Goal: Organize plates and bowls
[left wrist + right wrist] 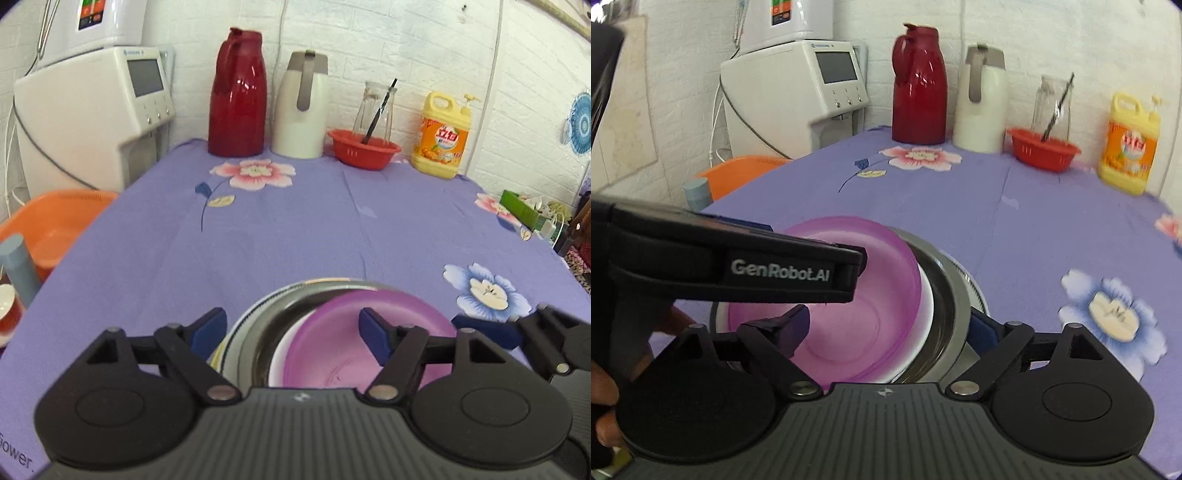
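A purple plastic bowl (343, 339) sits nested in a white dish (277, 363), inside a steel bowl (266, 332) on a pale plate (229, 343), near the front of the purple floral tablecloth. My left gripper (293, 330) is open, its blue fingers either side of the stack's left part. In the right wrist view the purple bowl (857, 295) lies in the steel bowl (951, 291). My right gripper (888, 325) is open; its left finger (792, 325) is inside the purple bowl, its right finger (984, 330) outside the steel rim. The left gripper's body (738, 266) crosses above.
At the table's back stand a red thermos (238, 96), a white thermos (303, 107), a red basket (364, 147) with a glass jar, and a yellow detergent bottle (443, 136). A water dispenser (96, 110) and orange basin (51, 225) are left of the table.
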Demonstrator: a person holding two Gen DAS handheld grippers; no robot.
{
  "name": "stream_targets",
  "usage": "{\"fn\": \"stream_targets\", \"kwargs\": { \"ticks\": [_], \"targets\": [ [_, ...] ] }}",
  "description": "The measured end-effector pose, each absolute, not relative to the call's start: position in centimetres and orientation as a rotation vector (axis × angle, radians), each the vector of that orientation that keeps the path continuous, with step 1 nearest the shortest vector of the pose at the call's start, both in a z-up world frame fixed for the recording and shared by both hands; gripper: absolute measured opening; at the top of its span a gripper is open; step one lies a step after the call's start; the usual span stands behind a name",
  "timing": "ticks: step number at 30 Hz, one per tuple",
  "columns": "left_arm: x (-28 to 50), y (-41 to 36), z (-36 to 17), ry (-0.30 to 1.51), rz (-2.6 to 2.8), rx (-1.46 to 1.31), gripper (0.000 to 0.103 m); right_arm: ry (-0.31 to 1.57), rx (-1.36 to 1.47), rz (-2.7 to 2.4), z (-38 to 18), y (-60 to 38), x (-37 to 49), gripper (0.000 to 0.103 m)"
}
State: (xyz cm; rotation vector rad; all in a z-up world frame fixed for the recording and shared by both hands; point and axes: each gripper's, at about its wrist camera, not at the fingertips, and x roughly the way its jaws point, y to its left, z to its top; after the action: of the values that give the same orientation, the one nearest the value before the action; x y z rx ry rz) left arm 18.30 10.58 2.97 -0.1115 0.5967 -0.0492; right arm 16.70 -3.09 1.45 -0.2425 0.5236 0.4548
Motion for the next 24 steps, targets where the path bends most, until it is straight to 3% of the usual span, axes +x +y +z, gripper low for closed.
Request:
{"fn": "stream_targets", "kwargs": {
  "ticks": [4,24],
  "targets": [
    [17.7,11.7,4.3,0.559,-0.054,-0.169,0.073,0.445,-0.169,0.422,2.8,-5.0,16.4,0.103],
    [14.4,9.1,5.8,0.498,-0.038,-0.163,0.073,0.496,0.015,0.282,3.1,-12.6,16.0,0.103]
  ]
}}
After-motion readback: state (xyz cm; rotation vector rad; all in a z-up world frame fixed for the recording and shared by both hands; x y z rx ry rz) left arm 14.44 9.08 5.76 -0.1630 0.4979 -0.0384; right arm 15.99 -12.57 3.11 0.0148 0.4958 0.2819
